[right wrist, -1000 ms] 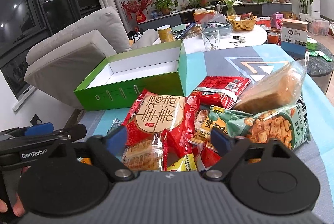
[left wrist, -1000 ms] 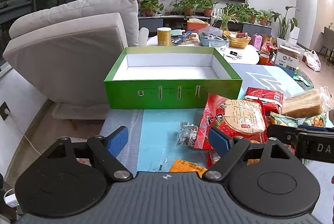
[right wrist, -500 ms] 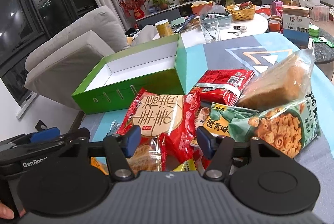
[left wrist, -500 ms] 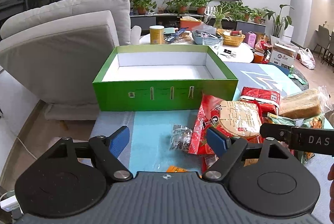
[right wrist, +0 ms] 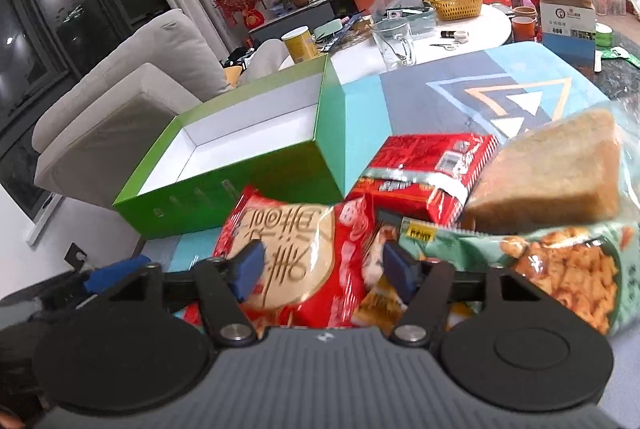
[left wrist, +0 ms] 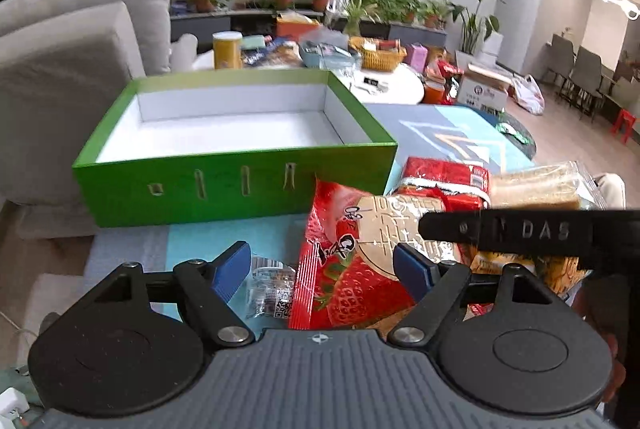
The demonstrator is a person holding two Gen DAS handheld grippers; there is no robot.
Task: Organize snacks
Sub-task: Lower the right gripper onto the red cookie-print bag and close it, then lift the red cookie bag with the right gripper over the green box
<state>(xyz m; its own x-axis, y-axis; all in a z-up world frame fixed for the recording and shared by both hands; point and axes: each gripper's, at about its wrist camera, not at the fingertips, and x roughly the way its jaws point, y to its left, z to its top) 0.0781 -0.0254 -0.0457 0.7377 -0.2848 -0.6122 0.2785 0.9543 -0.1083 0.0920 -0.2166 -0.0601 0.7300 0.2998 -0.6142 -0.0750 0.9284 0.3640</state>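
A heap of packaged snacks is seen on a table covered with a pale blue and grey patterned cloth [right wrist: 420, 97]. Behind the heap, an open green cardboard box with a white inside [left wrist: 236, 133] is set, and nothing is seen in it yet.

The right gripper [right wrist: 322, 269] is placed over a red plastic packet printed with a round beige biscuit [right wrist: 296, 253]. Its blue-padded fingers are spread, one on each side of the packet, and no squeeze on the wrapper is shown. The left gripper [left wrist: 322, 271] is held low beside the same packet [left wrist: 360, 253], with its fingers also parted and nothing between them except the packet's left edge and a small clear wrapper [left wrist: 268, 289] lying on the cloth.

The step in hand is judged to be the first pick: the red packet is being framed, not yet gripped. The next move would call for the right fingers to be closed on the packet, which would then be lifted over the box's near wall and lowered inside.

To the right of the packet, a red foil pouch [right wrist: 432, 165], a clear bag holding a brown loaf [right wrist: 552, 173] and a green bag of orange crisps [right wrist: 560, 269] are crowded against it and overlap; they may be dragged along. Open room is left above the box and on the bare cloth to the left of the heap. The box's near edge is close to the packet.
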